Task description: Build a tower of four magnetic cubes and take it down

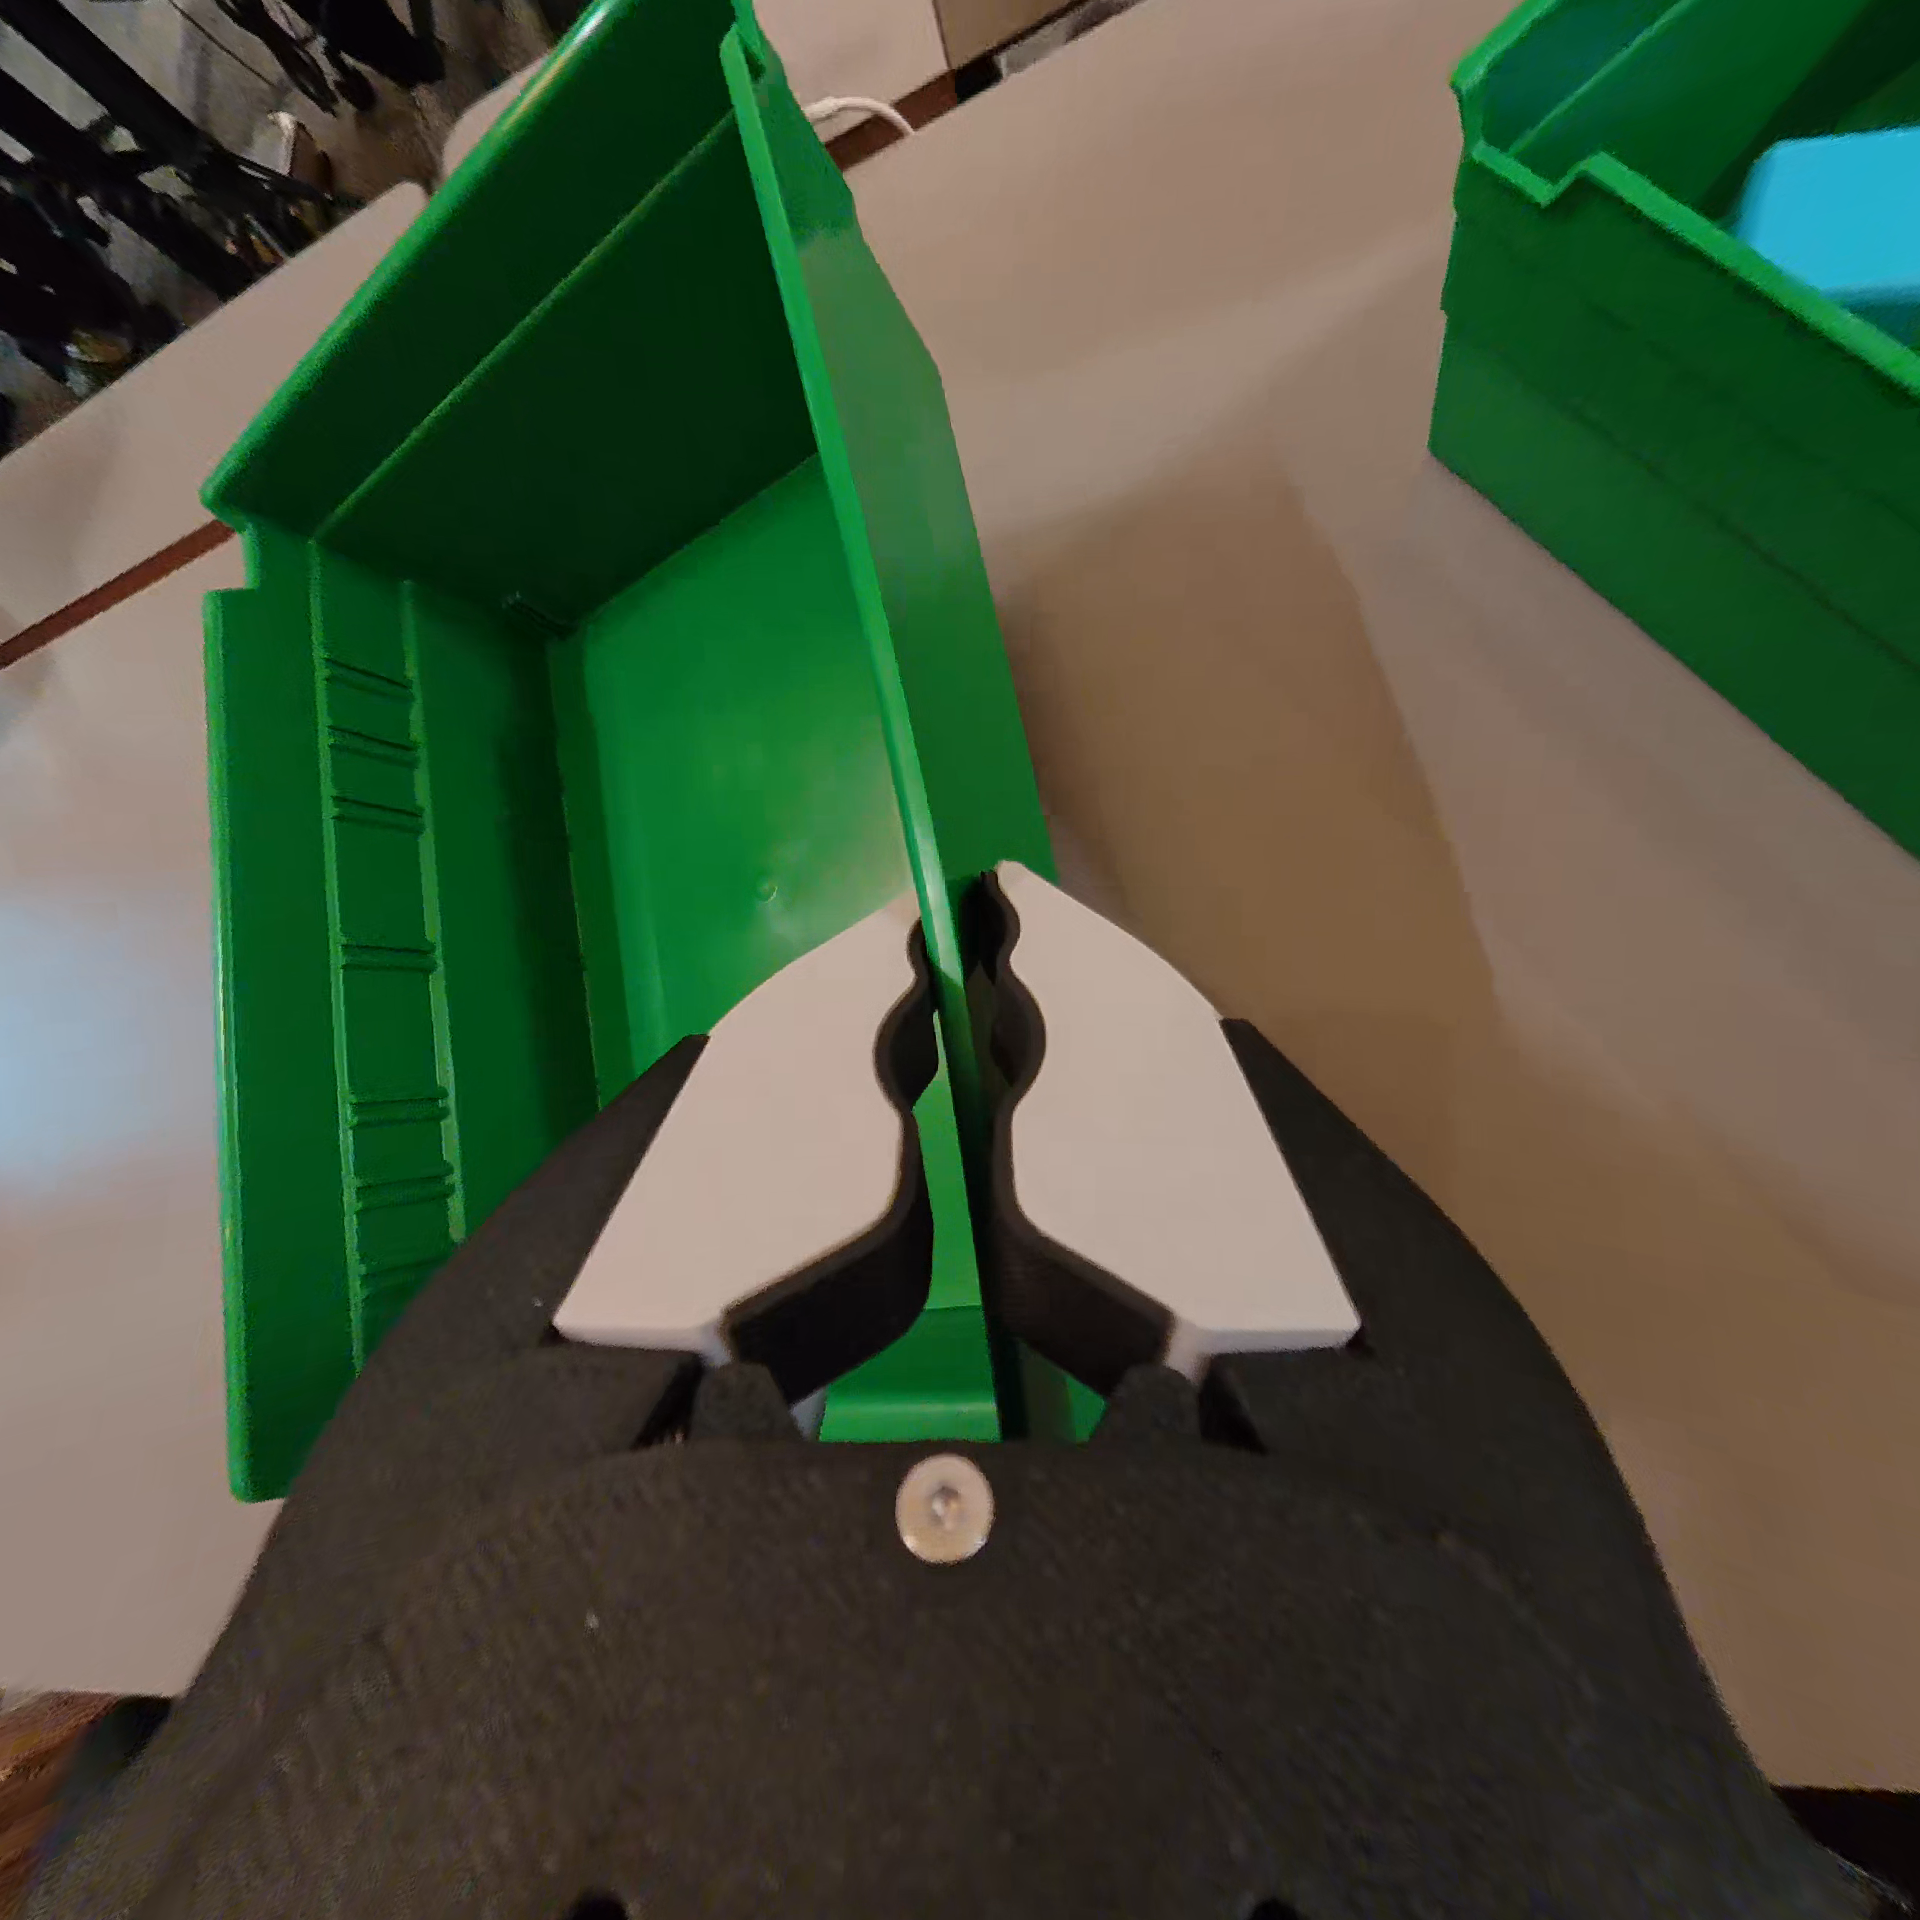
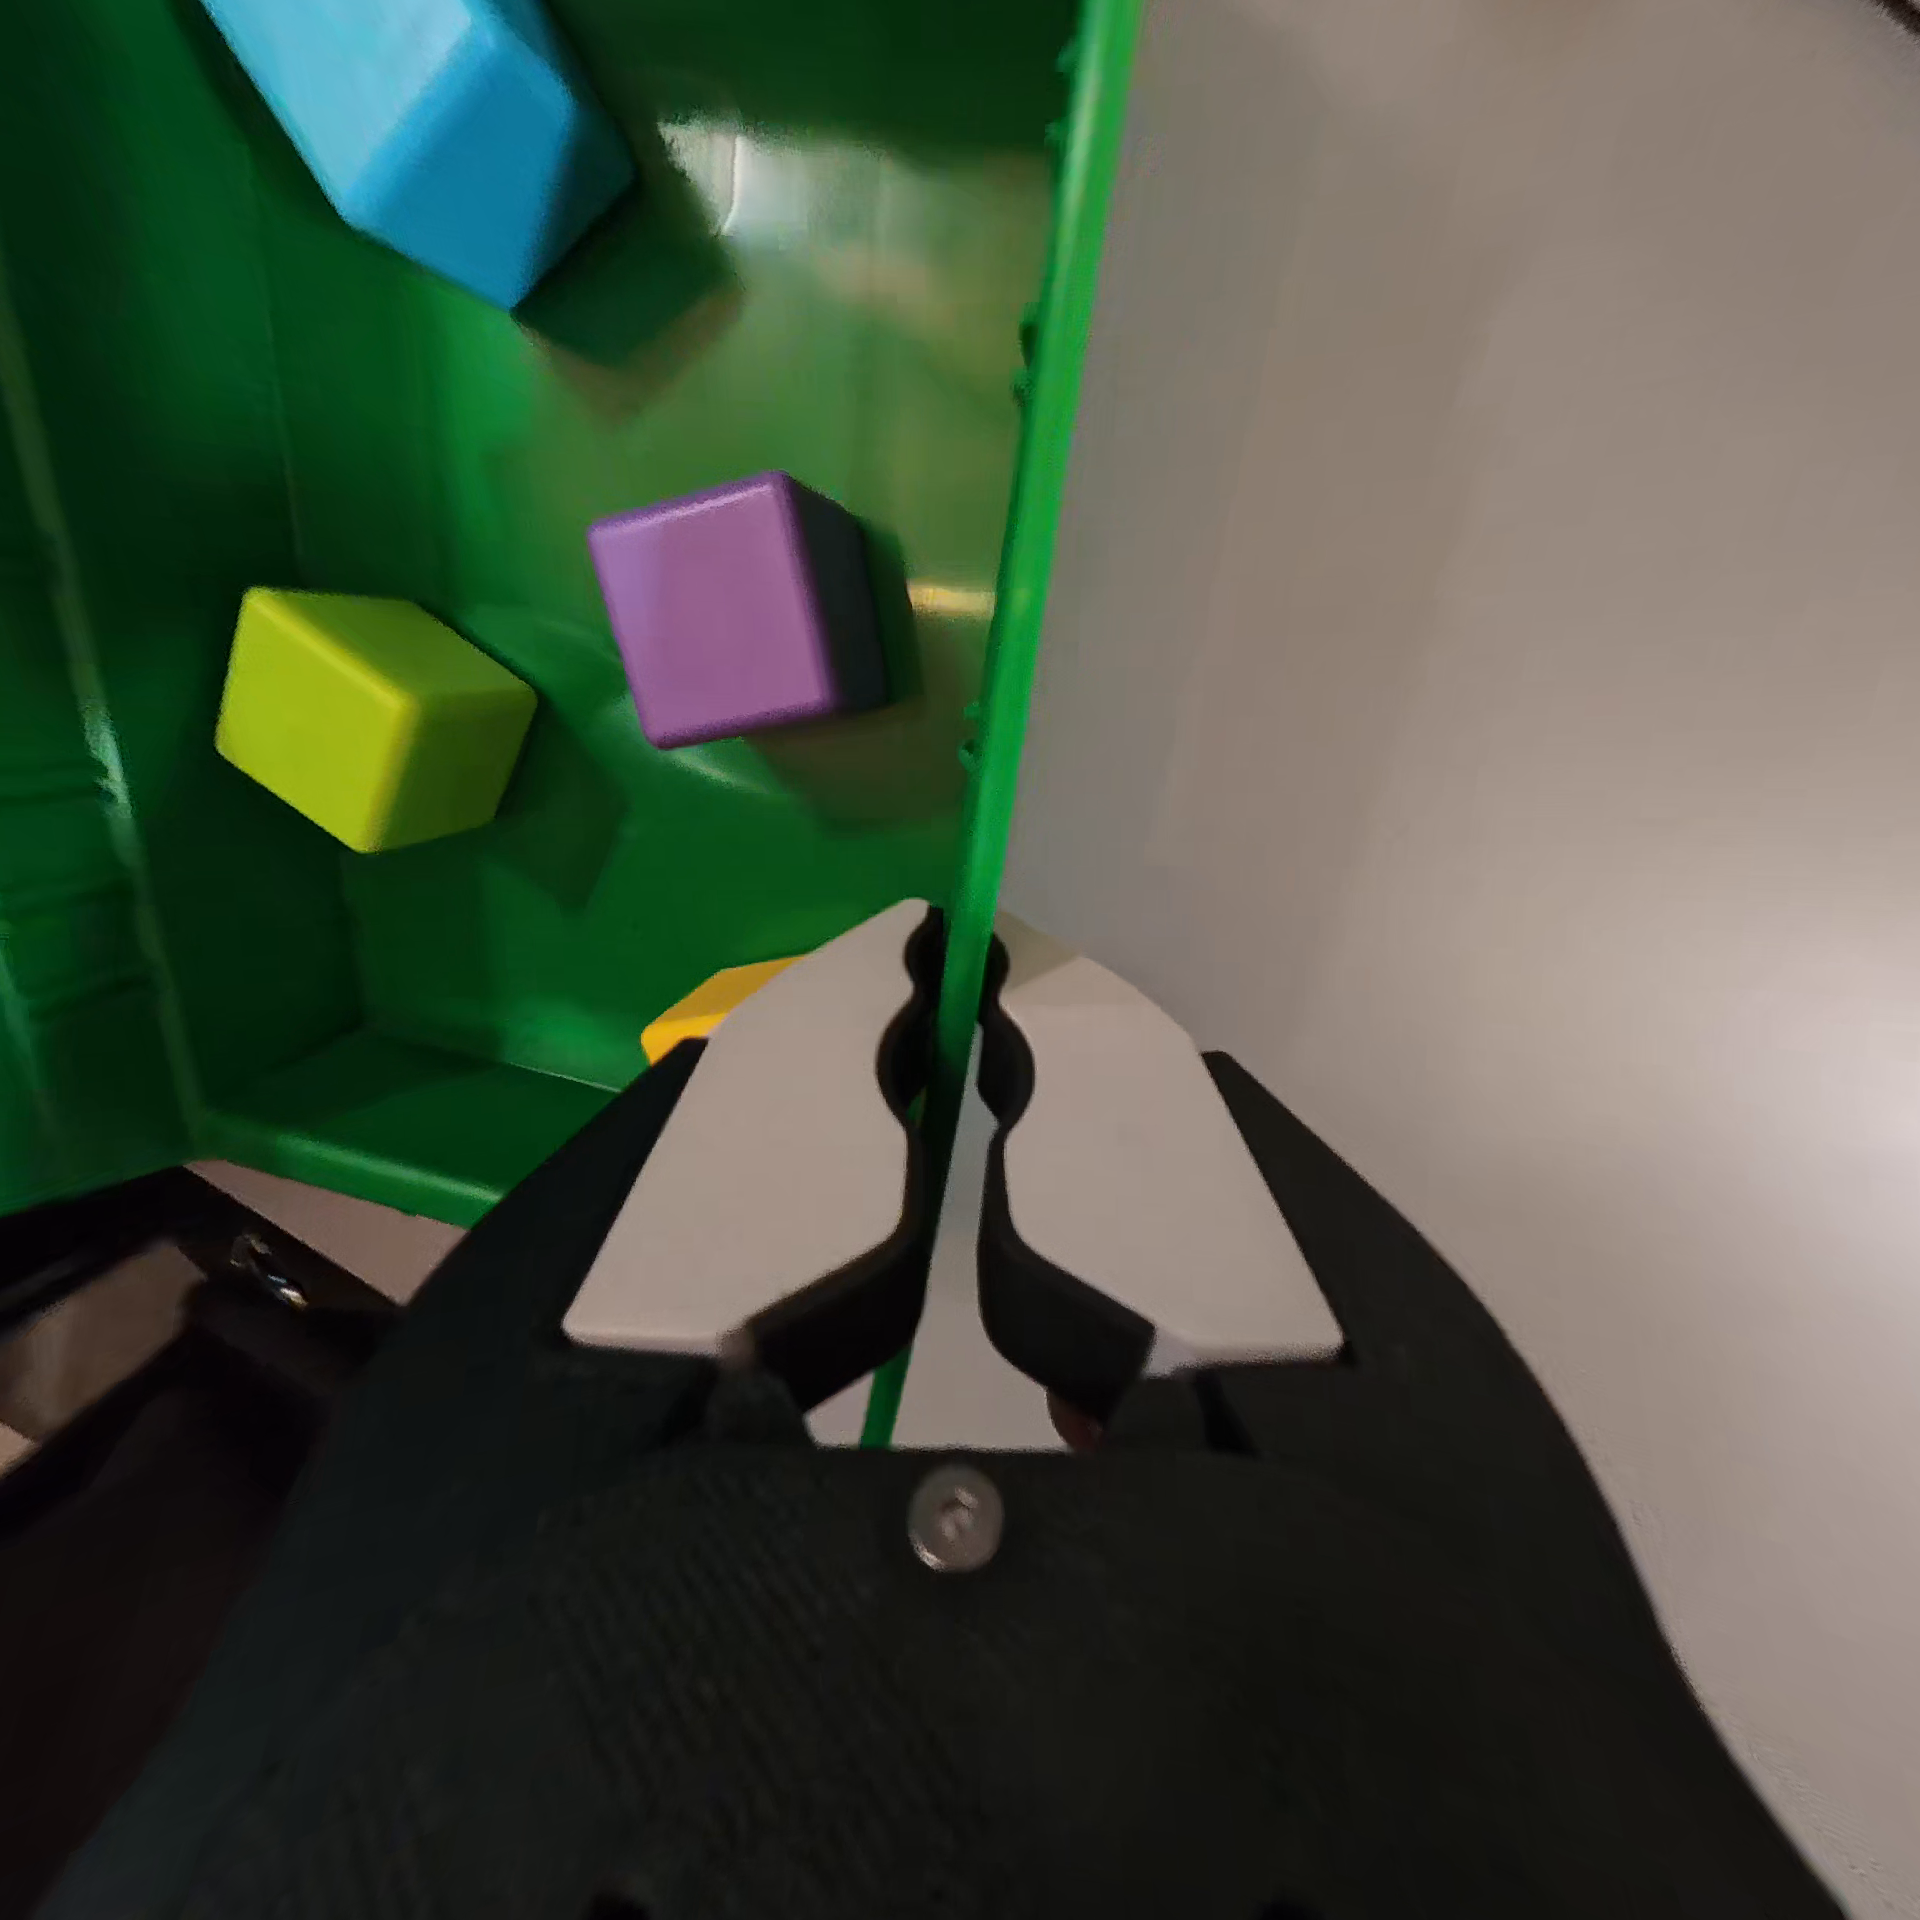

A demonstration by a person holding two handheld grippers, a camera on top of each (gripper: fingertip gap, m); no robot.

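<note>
My left gripper [image 1: 961, 935] is shut on the right side wall of an empty green plastic bin [image 1: 665, 582] that stands on a white table. My right gripper [image 2: 961, 966] is shut on the right side wall of a second green bin [image 2: 1049, 436]. Inside that bin lie a blue block [image 2: 436, 135], a purple cube [image 2: 727, 613], a lime-green cube [image 2: 364, 717] and a yellow block [image 2: 696, 1013] partly hidden behind my left finger. The second bin also shows at the upper right of the left wrist view [image 1: 1662, 436], with the blue block [image 1: 1839, 218] inside.
The white table [image 1: 1247, 623] runs between the two bins and to the right of the second bin [image 2: 1507, 727]. A dark seam [image 1: 104, 603] crosses the table behind the empty bin. Dark clutter [image 1: 125, 156] lies beyond the table's far edge. About 40 cm separates my left fingertips from my right.
</note>
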